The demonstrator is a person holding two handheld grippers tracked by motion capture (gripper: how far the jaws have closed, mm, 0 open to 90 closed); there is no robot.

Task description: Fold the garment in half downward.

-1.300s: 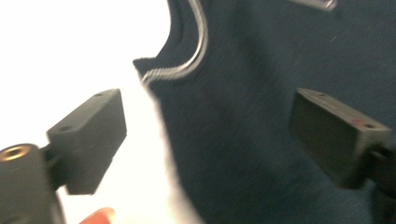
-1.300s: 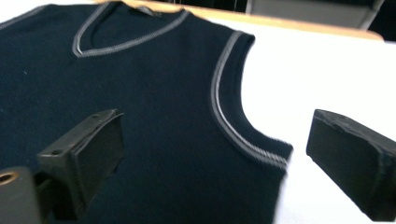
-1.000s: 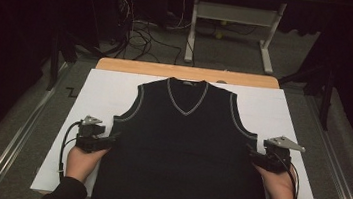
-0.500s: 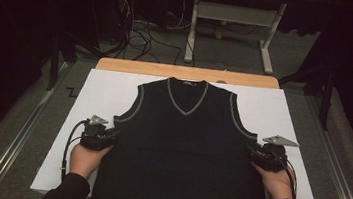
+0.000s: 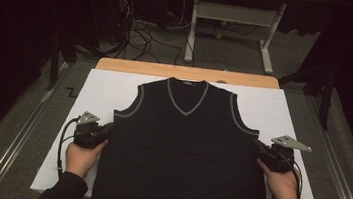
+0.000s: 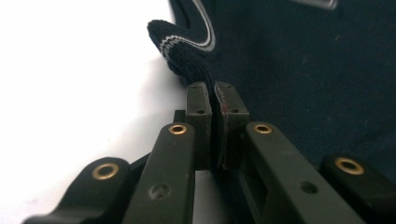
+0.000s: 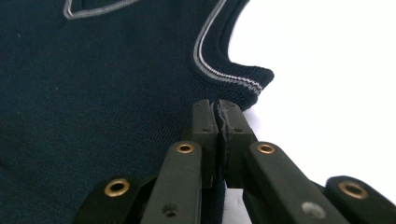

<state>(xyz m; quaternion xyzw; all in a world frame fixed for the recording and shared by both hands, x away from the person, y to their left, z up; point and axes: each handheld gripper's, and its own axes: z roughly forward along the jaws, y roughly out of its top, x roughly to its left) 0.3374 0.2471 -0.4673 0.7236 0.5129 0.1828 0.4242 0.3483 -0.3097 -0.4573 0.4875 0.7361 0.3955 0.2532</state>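
On the tabletop point(image 5: 284, 104), a dark vest point(image 5: 183, 150) lies flat on white sheet point(image 5: 100, 91), neck at 12 o'clock. Left gripper point(image 5: 106, 133) at the vest's 9 o'clock side edge, under the armhole: fingers point(image 6: 201, 100) just closed, pinching the knit. Right gripper point(image 5: 259, 150) at the 3 o'clock edge: fingers point(image 7: 231, 121) just closed, clamped on the side seam.

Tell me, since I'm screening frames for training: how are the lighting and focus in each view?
High view: dark surroundings, lit white sheet, vest nearly featureless black. Left gripper view: sheet overexposed, near jaws soft, vest knit sharper. Right gripper view: sheet likewise overexposed, armhole trim crisp.
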